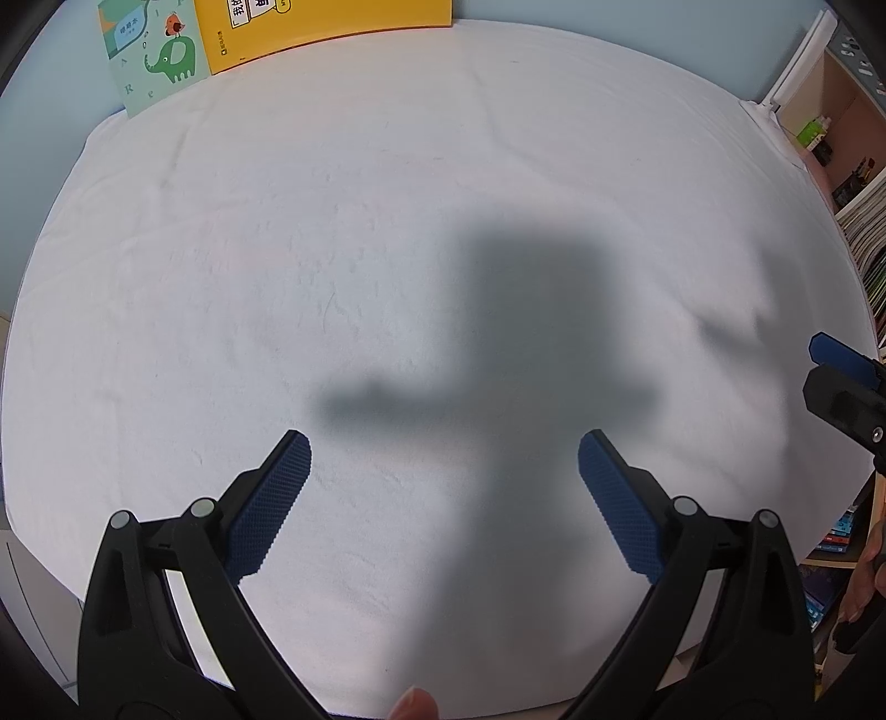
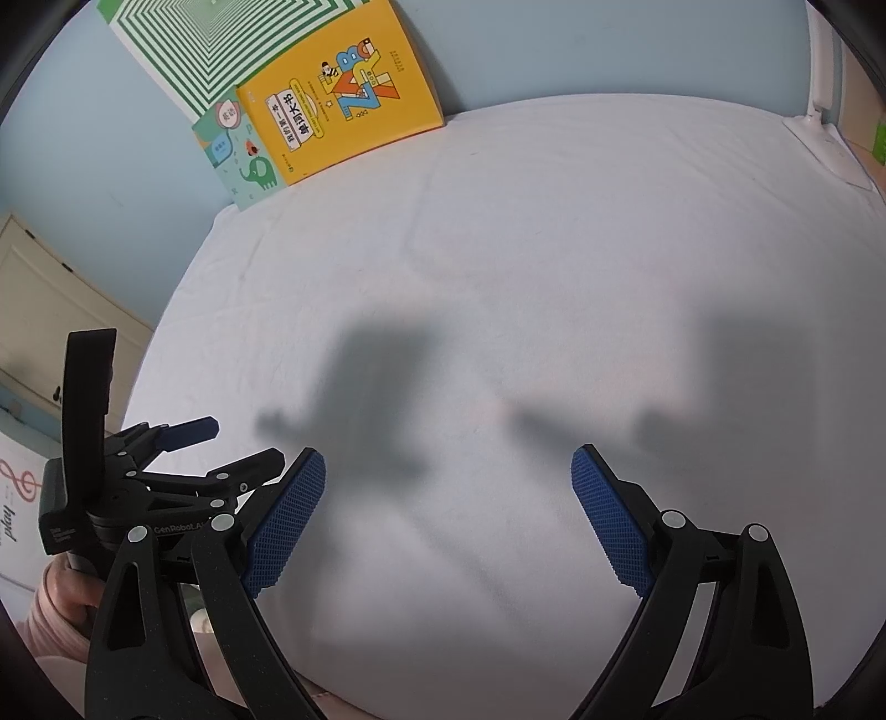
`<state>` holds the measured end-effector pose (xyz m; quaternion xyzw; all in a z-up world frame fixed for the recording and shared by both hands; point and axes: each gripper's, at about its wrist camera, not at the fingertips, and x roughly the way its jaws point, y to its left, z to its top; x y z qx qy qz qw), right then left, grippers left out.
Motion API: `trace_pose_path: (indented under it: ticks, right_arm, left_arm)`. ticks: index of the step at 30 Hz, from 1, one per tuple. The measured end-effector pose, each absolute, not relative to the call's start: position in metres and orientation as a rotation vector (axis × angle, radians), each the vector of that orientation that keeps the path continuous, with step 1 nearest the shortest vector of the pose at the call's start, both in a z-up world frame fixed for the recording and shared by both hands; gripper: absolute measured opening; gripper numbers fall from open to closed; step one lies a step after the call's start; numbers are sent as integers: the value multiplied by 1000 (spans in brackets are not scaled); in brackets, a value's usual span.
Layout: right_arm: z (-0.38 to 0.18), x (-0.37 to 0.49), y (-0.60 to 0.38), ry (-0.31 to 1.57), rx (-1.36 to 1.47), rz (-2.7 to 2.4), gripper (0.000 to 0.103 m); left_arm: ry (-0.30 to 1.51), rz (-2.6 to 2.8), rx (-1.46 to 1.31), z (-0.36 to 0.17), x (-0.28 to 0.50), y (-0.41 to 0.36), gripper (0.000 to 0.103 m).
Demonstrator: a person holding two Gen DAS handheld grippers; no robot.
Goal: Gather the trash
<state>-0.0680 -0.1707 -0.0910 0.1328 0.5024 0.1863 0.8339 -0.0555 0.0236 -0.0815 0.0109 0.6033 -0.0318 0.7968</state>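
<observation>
No trash shows in either view. My left gripper (image 1: pixel 444 451) is open and empty, held above a table with a white cloth (image 1: pixel 360 232). My right gripper (image 2: pixel 448 468) is open and empty above the same cloth (image 2: pixel 526 249). The right gripper's finger shows at the right edge of the left wrist view (image 1: pixel 844 382). The left gripper shows at the lower left of the right wrist view (image 2: pixel 166 465), with its jaws apart. Shadows of both grippers fall on the cloth.
A yellow book (image 2: pixel 343 99), a pale green elephant book (image 2: pixel 243 160) and a green striped book (image 2: pixel 221 44) lean on the blue wall at the back left. A white lamp base (image 2: pixel 830 144) stands at the back right. Bookshelves (image 1: pixel 858 183) stand to the right.
</observation>
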Motion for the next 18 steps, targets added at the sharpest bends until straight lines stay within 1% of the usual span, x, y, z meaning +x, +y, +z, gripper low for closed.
trace_pose_path:
  ticks: [18]
  right_arm:
    - [-89, -67, -171, 1066, 276, 391, 90]
  left_arm:
    - [1295, -69, 22, -80, -56, 24, 95]
